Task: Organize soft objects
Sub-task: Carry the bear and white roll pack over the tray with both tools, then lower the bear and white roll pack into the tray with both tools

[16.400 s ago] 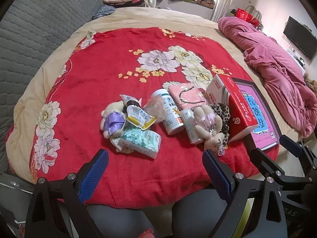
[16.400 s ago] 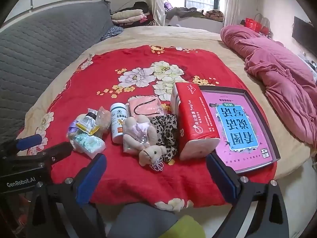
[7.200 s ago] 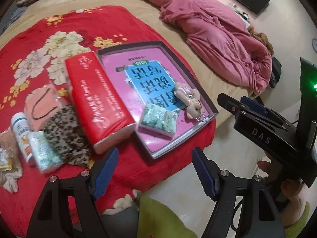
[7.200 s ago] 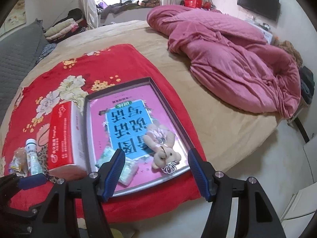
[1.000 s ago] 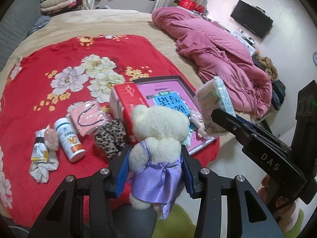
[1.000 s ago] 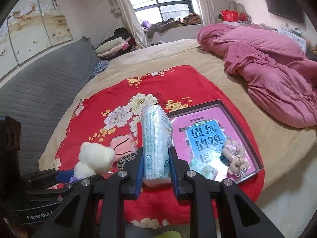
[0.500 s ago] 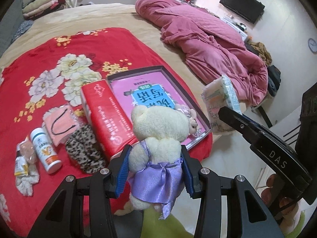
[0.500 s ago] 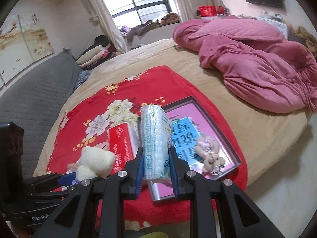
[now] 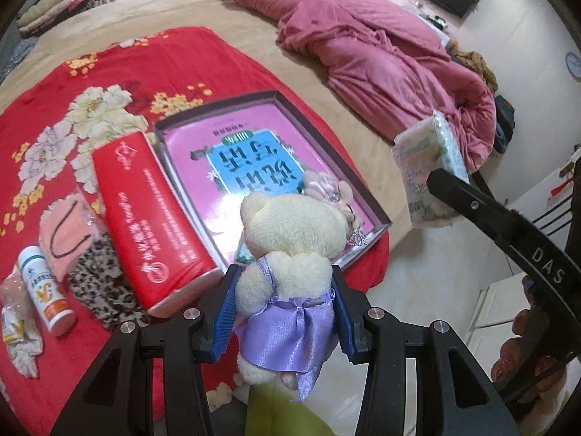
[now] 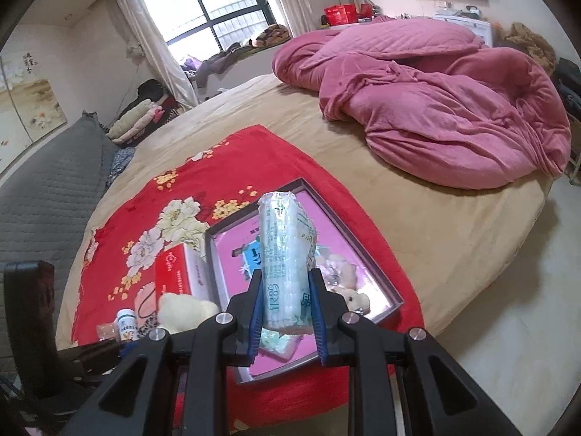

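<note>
Jaws, left gripper (image 9: 283, 312): closed on cream plush bear (image 9: 290, 254), blue pads pressed into its sides at purple dress level.
Jaws, right gripper (image 10: 285, 312): closed on tissue pack (image 10: 285, 258), clamped at its lower end.
Landmark: pink tray (image 9: 381, 223) on red floral blanket (image 9: 120, 61).
Bear position: held above near edge of tray, head up and toward tray, long axis along fingers.
Tissue pack position: held upright above near half of tray in right wrist view, long axis vertical; off the tray's right corner in left wrist view.
Already in tray: small tan plush (image 10: 345, 283) near right wall; mint packet (image 10: 277, 343) at near wall.
Beside tray, left: red tissue box (image 9: 149, 218), touching or nearly touching tray wall.
Further left of tray: leopard cloth (image 9: 98, 283), pink pouch (image 9: 65, 236), white bottle (image 9: 43, 290).
Key relation: tray forward of and below both loads.
Nearer gripper: cannot tell.
Judged next step: lower and release onto bare tray floor, clear of small tan plush.
Risk: bear rolling over low tray wall.
</note>
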The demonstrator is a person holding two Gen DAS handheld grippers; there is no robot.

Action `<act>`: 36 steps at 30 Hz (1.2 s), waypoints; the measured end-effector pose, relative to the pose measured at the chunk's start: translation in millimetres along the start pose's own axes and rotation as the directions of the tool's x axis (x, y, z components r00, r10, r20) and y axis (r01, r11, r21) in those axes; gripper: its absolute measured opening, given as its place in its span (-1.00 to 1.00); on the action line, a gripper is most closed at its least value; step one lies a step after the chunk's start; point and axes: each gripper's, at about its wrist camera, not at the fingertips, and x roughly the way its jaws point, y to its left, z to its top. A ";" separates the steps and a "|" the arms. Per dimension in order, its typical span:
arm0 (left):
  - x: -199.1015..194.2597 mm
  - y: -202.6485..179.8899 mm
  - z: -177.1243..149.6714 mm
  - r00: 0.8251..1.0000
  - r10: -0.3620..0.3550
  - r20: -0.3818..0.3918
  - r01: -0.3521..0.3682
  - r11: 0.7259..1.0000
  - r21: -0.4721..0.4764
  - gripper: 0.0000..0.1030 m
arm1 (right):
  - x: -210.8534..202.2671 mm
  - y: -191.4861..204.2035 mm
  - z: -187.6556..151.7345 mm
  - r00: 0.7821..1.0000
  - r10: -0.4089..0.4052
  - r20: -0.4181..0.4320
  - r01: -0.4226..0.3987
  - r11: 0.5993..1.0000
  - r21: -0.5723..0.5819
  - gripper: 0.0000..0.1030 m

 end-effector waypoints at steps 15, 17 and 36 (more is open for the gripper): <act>82.4 -6.5 -3.8 0.987 0.036 -0.157 -0.037 0.999 -0.005 -0.06 | 34.2 -23.0 -2.3 0.998 -0.022 -0.064 0.024 0.999 0.026 -0.54; 88.0 -7.4 -3.2 0.986 0.038 -0.163 -0.039 0.999 0.001 -0.06 | 38.8 -23.8 -2.0 0.997 -0.022 -0.072 0.024 0.999 0.022 -0.54; 124.7 4.0 6.2 0.979 0.016 -0.202 -0.025 0.999 -0.042 -0.05 | 89.3 -20.0 -10.3 0.977 0.040 -0.211 -0.042 0.999 -0.004 -0.54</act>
